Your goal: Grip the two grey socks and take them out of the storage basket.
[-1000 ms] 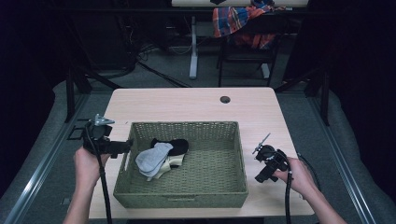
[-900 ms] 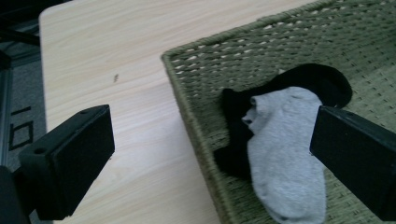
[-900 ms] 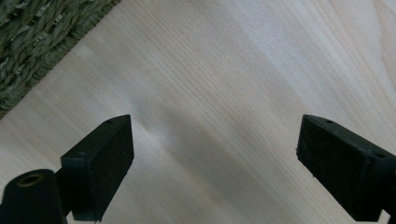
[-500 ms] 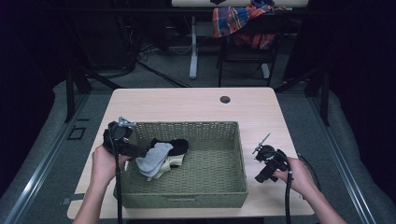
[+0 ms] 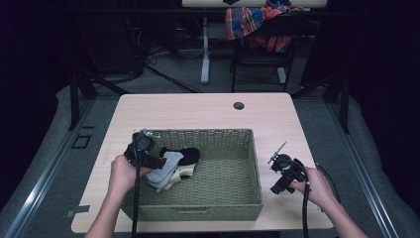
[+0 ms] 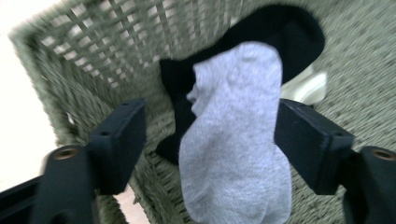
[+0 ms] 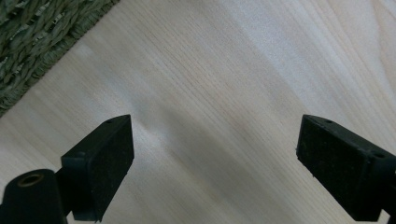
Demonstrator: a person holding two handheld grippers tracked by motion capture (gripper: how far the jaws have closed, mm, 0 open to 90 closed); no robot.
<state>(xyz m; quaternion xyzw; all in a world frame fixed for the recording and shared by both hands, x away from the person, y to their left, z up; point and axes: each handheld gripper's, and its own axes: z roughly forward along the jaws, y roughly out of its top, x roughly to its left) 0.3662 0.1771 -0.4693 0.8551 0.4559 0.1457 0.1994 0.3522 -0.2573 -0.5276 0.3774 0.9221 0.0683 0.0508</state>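
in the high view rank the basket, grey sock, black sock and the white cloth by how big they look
1. basket, by far the largest.
2. grey sock.
3. black sock, close to the grey one but partly covered, so unsure.
4. white cloth, mostly hidden under the socks.

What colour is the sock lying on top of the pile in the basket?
Light grey sock, clearest in the left gripper view.

Left tool (image 6: 210, 140) closing, right tool (image 7: 215, 163) agape
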